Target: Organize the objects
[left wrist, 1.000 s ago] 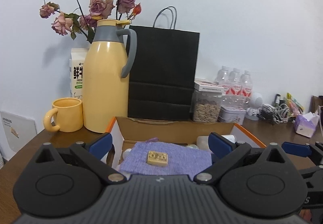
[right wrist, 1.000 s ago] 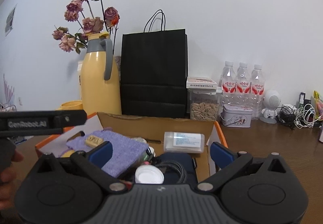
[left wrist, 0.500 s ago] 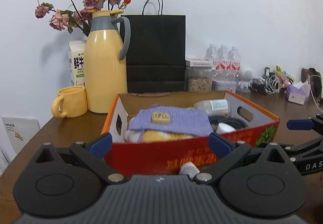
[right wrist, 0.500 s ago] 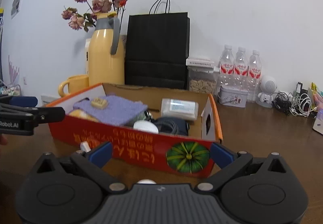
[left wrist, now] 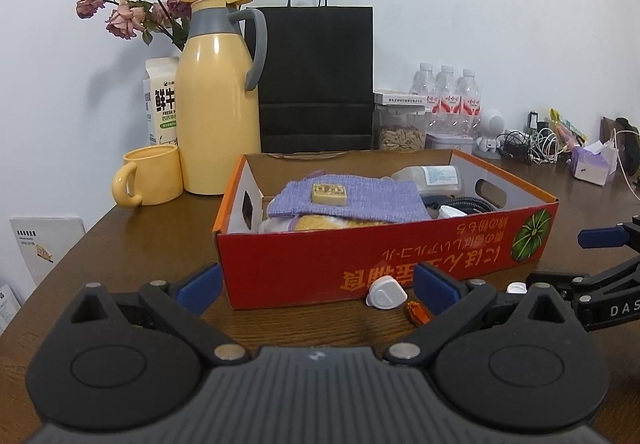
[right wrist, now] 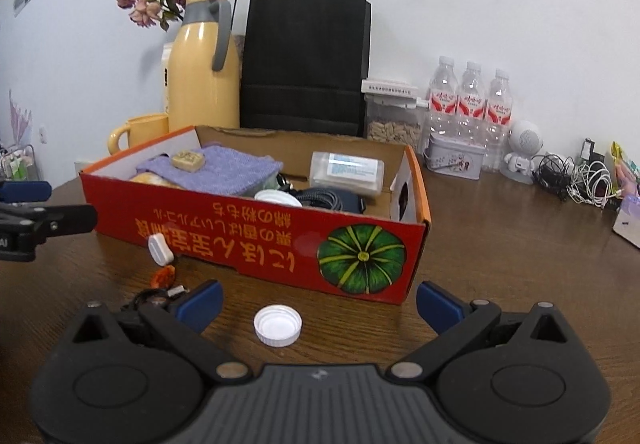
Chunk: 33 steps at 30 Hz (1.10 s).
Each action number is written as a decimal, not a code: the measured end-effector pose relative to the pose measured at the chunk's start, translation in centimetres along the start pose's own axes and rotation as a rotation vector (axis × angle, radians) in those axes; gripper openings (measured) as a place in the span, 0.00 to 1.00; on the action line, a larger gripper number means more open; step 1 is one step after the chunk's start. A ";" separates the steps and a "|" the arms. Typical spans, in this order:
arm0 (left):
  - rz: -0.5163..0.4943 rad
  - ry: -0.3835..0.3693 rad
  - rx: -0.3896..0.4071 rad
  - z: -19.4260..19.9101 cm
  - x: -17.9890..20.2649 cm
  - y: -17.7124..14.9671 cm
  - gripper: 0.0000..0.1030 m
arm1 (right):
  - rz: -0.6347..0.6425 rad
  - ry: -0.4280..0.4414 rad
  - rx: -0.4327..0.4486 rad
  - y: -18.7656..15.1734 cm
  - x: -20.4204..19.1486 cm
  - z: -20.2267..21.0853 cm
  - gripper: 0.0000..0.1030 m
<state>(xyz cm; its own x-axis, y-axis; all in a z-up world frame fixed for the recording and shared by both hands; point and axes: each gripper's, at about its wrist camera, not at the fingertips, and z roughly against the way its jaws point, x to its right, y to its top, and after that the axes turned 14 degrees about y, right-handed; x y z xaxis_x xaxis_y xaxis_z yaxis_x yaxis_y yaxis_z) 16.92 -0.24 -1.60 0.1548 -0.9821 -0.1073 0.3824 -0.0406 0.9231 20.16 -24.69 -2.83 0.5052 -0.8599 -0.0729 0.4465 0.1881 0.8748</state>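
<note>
Bottle cap loose at 6 o'clock of red carton, probably next in; left gripper and right gripper wide open, empty.

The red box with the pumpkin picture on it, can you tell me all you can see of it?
The red box is an open, shallow cardboard carton with orange edges, plain brown inside, and an oval handle cutout in each end wall. Its long front side bears upside-down yellow lettering and a green pumpkin picture. It sits flat on the wooden table, holding a purple cloth and a small tan block. A white plug lies against its front.
</note>
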 end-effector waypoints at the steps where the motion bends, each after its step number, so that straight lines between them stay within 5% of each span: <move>1: -0.001 0.000 0.000 0.0 0.0 -0.1 1.00 | -0.001 -0.001 -0.008 0.0 0.0 -0.1 1.00; 9: -0.005 0.008 -0.024 -0.5 0.1 -0.2 1.00 | -0.015 -0.002 -0.065 -0.2 0.3 -1.1 0.98; 16: -0.012 0.007 -0.029 -0.5 0.1 -0.3 1.00 | -0.040 0.064 -0.143 -0.4 0.3 -2.3 0.66; 20: -0.015 0.009 -0.036 -0.7 0.2 -0.4 1.00 | -0.052 0.095 -0.143 -0.4 0.3 -2.4 0.57; 25: -0.020 0.012 -0.043 -0.8 0.2 -0.5 1.00 | -0.035 0.126 -0.135 -0.3 0.0 -2.3 0.27; 33: -0.023 -0.001 -0.056 -1.1 0.2 -0.6 1.00 | -0.030 0.125 -0.113 -0.3 -0.2 -2.0 0.27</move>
<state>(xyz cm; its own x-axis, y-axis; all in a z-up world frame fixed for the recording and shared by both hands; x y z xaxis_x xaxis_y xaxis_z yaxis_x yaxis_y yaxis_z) 17.73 -0.25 -2.57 0.1451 -0.9811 -0.1277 0.4359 -0.0525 0.8985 21.38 -23.65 -4.03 0.5748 -0.8018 -0.1632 0.5392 0.2211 0.8127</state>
